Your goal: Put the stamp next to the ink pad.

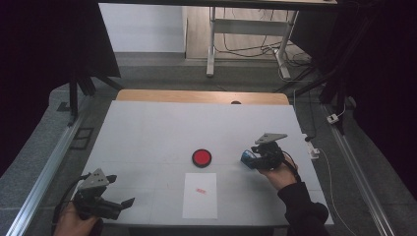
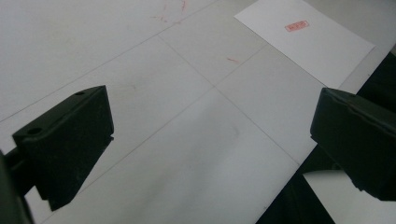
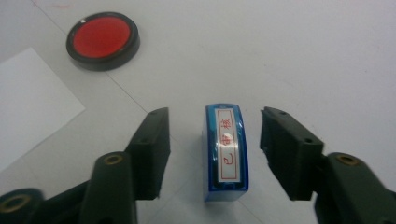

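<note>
A small blue stamp (image 3: 226, 149) with a white label and red characters stands on the white table (image 1: 147, 128) between the jaws of my right gripper (image 3: 215, 119). The jaws are open, with a gap on each side of the stamp (image 1: 246, 158). In the high view, my right gripper (image 1: 252, 156) is at the table's right. A round red ink pad (image 1: 201, 157) in a black case lies left of it. A white paper sheet (image 1: 200, 194) with a red stamped mark (image 2: 297, 25) lies near the front edge. My left gripper (image 1: 120, 190) is open and holds nothing over the front left corner.
In the left gripper view, the table's front edge (image 2: 289, 177) runs just beside the open jaws. Behind the table stand a desk frame (image 1: 211, 44) and loose cables (image 1: 255, 49) on the floor. Metal rails (image 1: 49, 167) run along both sides.
</note>
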`<control>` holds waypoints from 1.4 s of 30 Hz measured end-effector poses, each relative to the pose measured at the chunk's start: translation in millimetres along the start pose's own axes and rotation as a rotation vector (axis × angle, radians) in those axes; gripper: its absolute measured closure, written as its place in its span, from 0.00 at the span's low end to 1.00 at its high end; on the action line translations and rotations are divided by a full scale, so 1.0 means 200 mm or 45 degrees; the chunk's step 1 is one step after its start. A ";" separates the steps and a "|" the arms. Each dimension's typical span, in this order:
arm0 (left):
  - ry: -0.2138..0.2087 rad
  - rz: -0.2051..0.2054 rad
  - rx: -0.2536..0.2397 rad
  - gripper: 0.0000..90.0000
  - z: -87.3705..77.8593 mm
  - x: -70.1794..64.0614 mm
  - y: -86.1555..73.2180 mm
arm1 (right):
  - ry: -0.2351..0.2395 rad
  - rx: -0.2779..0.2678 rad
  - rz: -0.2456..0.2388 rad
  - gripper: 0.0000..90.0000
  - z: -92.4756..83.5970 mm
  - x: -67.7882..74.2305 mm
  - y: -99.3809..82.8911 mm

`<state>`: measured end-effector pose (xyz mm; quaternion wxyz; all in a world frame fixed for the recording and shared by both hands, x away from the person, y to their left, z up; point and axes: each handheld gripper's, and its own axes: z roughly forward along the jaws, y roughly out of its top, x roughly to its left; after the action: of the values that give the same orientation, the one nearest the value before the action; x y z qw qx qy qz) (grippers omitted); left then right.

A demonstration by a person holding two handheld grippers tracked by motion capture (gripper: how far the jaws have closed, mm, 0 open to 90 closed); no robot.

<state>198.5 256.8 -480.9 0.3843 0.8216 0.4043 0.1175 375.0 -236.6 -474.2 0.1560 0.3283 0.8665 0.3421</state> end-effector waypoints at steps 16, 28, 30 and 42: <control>0.000 0.003 0.007 0.00 0.00 0.00 0.00 | 0.017 -0.078 0.084 0.21 -0.09 0.07 0.02; 0.000 -0.001 0.011 0.00 0.00 0.00 0.00 | 0.030 -0.073 0.127 0.10 -0.17 0.12 -0.02; 0.000 -0.002 0.012 0.00 0.00 0.00 0.00 | 0.029 -0.067 0.125 0.08 -0.19 0.13 -0.04; 0.002 -0.008 0.016 0.00 0.01 0.00 0.00 | 0.017 -0.100 0.147 0.02 -0.30 0.18 -0.13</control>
<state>199.7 256.1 -481.2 0.3791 0.8226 0.4080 0.1145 306.6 -255.9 -450.1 0.1430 0.3691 0.8330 0.3867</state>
